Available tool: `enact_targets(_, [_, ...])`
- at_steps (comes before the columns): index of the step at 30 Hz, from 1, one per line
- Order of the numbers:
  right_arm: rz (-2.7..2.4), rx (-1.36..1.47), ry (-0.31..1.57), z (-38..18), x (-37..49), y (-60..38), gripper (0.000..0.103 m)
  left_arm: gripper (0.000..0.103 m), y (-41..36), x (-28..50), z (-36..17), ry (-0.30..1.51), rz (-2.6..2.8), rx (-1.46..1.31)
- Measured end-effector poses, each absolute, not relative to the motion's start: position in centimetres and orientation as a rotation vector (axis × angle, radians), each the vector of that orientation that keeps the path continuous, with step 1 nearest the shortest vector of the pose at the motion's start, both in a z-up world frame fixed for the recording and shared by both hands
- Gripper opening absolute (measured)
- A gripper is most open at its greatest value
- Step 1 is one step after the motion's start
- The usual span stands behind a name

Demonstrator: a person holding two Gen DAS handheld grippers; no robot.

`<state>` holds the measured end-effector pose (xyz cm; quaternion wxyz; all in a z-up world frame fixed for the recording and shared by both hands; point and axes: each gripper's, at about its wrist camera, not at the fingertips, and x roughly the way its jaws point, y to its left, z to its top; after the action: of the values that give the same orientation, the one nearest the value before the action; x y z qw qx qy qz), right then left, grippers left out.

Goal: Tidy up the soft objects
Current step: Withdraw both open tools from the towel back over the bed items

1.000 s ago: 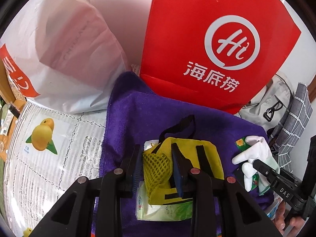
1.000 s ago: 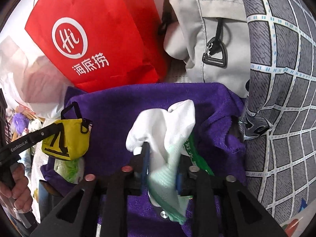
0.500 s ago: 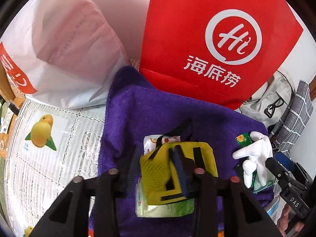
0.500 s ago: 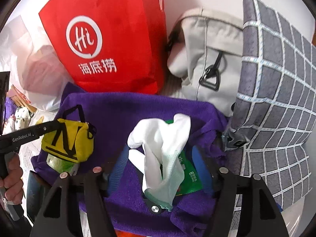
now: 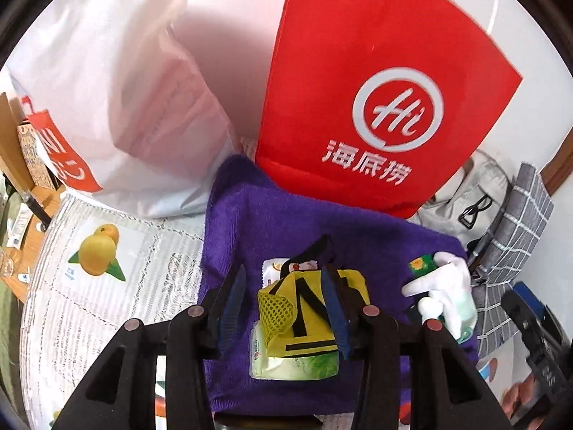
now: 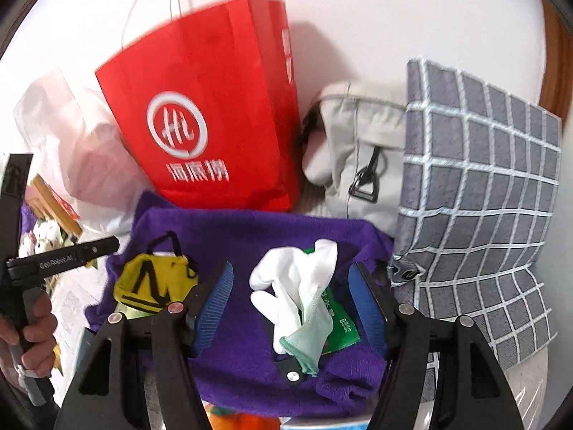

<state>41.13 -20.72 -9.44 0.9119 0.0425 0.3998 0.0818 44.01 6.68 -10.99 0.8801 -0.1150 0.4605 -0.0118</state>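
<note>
Both our grippers hang spread above the purple towel [image 5: 272,222]. Our left gripper [image 5: 286,308] has its blue pads wide apart, grasping nothing; the yellow pouch [image 5: 311,308] lies between them on the towel's near part, on top of a pack of wet wipes [image 5: 293,362]. Our right gripper [image 6: 292,308] is released too, fingers parted around the white glove [image 6: 297,297], which lies crumpled on the towel's right side over a green packet [image 6: 340,326]. From the right wrist view the pouch [image 6: 150,283] sits near the towel's left edge, and our left hand [image 6: 28,333] clasps its black handle beyond that edge. Past the towel's far edge stands the red paper bag [image 6: 211,114]. Left of it slumps a white plastic bag [image 5: 118,82], right of it a beige bag [image 6: 358,150], then a grey checked cushion [image 6: 483,186] beside the towel's right edge.
</note>
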Motion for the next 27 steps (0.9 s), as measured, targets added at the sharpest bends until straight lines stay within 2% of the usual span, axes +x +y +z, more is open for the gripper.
enact_targets(3, [0.206,0.105,0.796,-8.7,39.1,-20.4,0.067,0.042,6.7,43.2,-9.9,0.938,-0.029,-0.241])
enact_targets(9, [0.273,0.059,0.873,-10.2,33.3,-19.4,0.067,0.042,6.2,41.4,-7.5,0.901,-0.080,-0.249])
enact_targets(11, [0.253,0.036,0.878,-11.0,30.6,-19.6,0.060,0.042,5.9,40.7,-6.9,0.885,-0.095,-0.248])
enact_targets(13, [0.242,0.018,0.896,-11.7,28.2,-19.8,0.043,0.042,5.4,39.9,-6.2,0.873,-0.113,-0.237])
enact_targets(14, [0.238,0.017,0.904,-11.9,27.5,-20.0,0.042,0.042,5.1,39.5,-5.8,0.868,-0.121,-0.225])
enact_targets(24, [0.232,-0.019,0.937,-15.0,23.6,-18.3,0.042,0.044,3.6,31.4,-6.3,0.881,-0.185,-0.107])
enact_targets(26, [0.225,-0.053,0.959,-16.2,23.6,-17.7,0.024,0.044,4.0,29.4,-6.6,0.880,-0.175,-0.079])
enact_targets(27, [0.211,-0.074,0.968,-16.8,23.6,-17.4,0.005,0.044,4.3,28.0,-6.9,0.876,-0.175,-0.070])
